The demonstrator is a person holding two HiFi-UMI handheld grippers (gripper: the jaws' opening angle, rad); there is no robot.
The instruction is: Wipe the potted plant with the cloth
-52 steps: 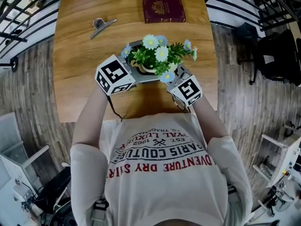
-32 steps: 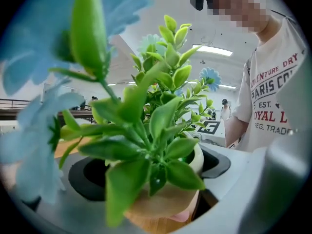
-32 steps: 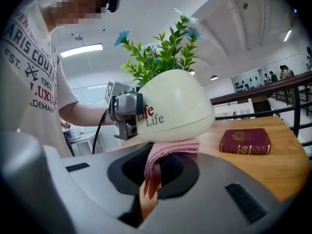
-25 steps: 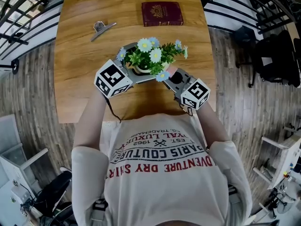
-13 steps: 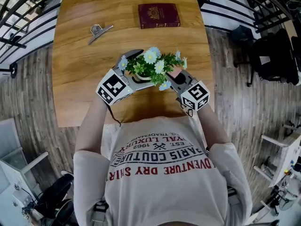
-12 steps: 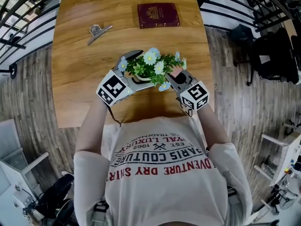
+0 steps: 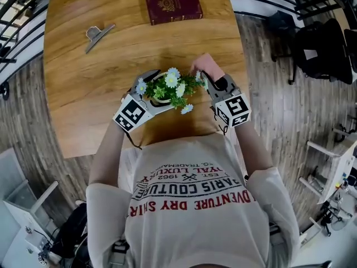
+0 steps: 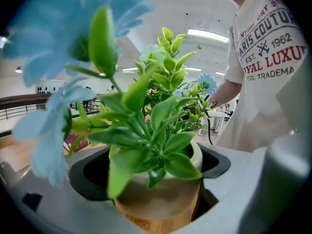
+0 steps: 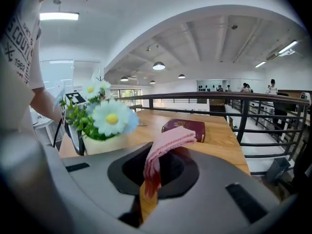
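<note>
- The person's T-shirt [image 7: 192,191] is nearest. Its print reads upside down in the head view: "EST. 1962", "PARIS COUTURE" and "ADVENTURE DRY" in red. The left gripper view catches "EST. 1962" and part of "TRADEMARK".
- The left tongs [image 7: 149,98] are clamped on the pot [image 8: 161,201] of the potted plant [image 7: 167,87]. The cream rim and wooden base sit tight between the jaws, with leaves and pale blue flowers filling that gripper's view. I cannot tell whether the pot rests on the worktop [image 7: 78,99] or is lifted off it.
- The right tongs [image 9: 146,189] are closed on the pink cloth [image 9: 168,143]. A fold of it stands up out of the jaws.
- In the head view the cloth sits just beside the right edge of the foliage. In the right gripper view the daisies lie off to the left with open air between them and the cloth, so no contact shows.
- My judgement is that holding the plant and gripping the cloth are done. Nothing shows how much of the leaves or pot has been wiped, so the wiping itself looks mostly left to do.
- Farther out on the worktop a metal clip [image 7: 99,35] lies to the left.
- A maroon book [image 7: 174,5] lies at the far edge. Its gold emblem and lettering are too small to read.
- Black railing [image 9: 253,116] runs beyond the worktop.
</note>
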